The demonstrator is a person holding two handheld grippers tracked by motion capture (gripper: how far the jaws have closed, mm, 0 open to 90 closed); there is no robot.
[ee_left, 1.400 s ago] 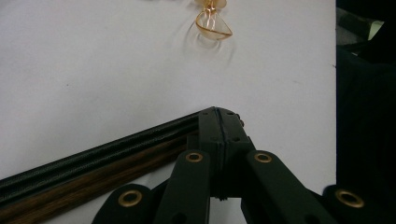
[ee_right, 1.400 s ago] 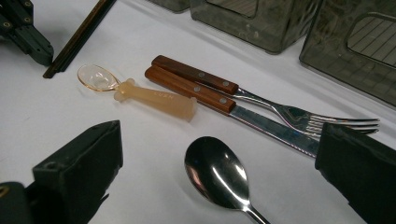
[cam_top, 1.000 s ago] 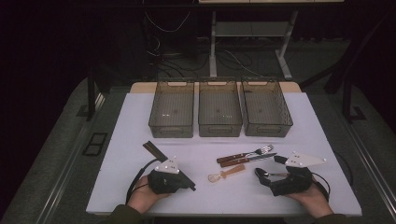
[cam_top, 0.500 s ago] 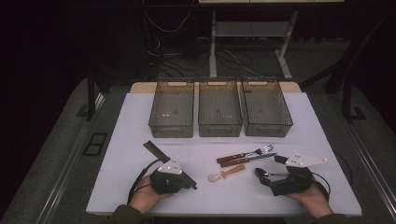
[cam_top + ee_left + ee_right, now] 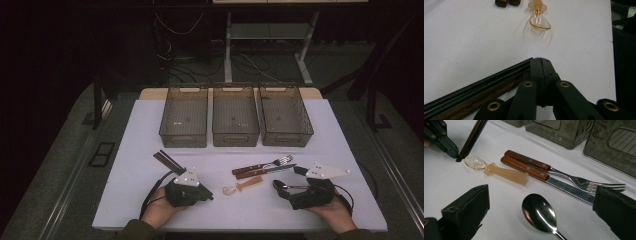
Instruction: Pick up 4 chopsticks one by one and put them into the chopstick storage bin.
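My right tool (image 5: 541,217), jaws spread wide with nothing gripped, straddles the steel spoon (image 5: 539,213), whose shiny bowl lies on the white bench (image 5: 345,150) between them, handle running back toward me, while my left tool (image 5: 540,65), jaws closed together, rests farther off beside the dark chopsticks (image 5: 477,91).

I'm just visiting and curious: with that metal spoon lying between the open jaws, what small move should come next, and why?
Probably close the right gripper on the metal spoon: its jaws stand open either side of the bowl, which lies untouched on the table.
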